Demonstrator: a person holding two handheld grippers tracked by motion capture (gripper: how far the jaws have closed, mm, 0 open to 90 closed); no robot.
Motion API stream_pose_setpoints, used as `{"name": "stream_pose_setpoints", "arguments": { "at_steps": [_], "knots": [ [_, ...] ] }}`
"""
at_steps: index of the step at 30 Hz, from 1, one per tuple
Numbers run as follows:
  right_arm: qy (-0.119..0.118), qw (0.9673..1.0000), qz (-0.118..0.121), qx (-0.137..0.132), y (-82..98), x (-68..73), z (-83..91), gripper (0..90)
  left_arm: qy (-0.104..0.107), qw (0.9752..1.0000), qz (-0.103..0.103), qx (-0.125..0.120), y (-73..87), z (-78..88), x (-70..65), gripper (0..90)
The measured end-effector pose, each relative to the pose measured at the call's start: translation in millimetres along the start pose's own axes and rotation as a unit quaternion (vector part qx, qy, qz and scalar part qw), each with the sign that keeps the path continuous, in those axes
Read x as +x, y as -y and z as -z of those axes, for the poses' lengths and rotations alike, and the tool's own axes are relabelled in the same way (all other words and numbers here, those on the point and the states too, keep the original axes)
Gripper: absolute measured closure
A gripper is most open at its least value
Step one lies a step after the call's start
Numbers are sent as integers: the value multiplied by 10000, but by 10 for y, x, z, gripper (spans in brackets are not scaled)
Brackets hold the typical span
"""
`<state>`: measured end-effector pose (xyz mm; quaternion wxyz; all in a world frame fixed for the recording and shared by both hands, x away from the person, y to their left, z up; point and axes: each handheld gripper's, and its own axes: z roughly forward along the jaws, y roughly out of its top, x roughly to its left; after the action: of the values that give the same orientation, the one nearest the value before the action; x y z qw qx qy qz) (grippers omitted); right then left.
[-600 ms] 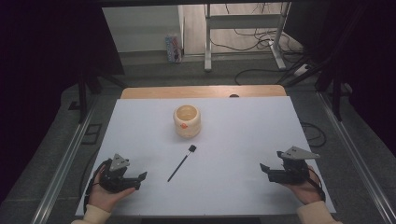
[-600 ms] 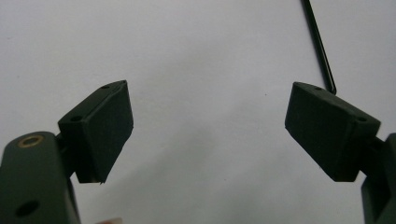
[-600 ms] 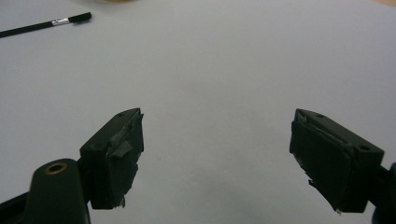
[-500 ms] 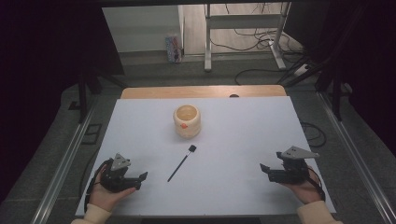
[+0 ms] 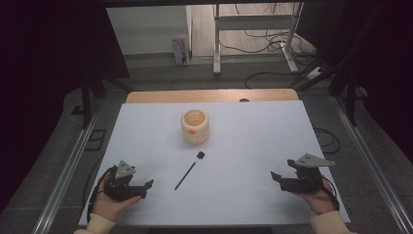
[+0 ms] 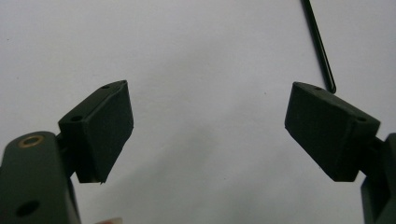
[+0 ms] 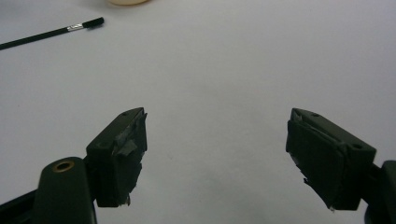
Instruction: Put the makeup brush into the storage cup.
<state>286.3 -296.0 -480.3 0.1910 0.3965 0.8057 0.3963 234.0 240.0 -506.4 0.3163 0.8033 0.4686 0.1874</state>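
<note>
Left gripper point(image 5: 146, 185) rests open and empty at the desk's point(image 5: 253, 131) near left; the right gripper point(image 5: 275, 176) likewise at near right. Between them lies the brush point(image 5: 189, 170), near of the cup point(image 5: 195, 126). Likely next: reach for the brush handle.

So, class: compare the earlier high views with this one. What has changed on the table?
Nothing has visibly changed. The left claw and right claw rest open at the near corners; the brush and the cup lie untouched.
</note>
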Motion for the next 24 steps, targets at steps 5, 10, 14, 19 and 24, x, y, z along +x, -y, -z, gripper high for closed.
{"name": "stream_pose_setpoints", "arguments": {
  "at_steps": [5, 10, 14, 19, 24],
  "knots": [
    [73, 10000, -50, 20, 30, -28, 23, 197, 13, 10000, -18, -10, -41, -3, -9, 162],
    [101, 9999, -137, -26, 31, -32, 54, 197, -19, 10000, 44, -5, -60, 17, -15, 162],
    [101, 9998, -169, -51, 23, -21, 64, 196, -73, 9999, 118, -25, -103, 83, -26, 162],
    [42, 9998, -165, -69, 6, -20, 47, 197, -99, 9996, 269, -80, -178, 175, -37, 167],
    [33, 9999, -153, -51, -1, -36, 19, 197, -109, 9996, 266, -38, -307, 216, -72, 177]
  ]
}}
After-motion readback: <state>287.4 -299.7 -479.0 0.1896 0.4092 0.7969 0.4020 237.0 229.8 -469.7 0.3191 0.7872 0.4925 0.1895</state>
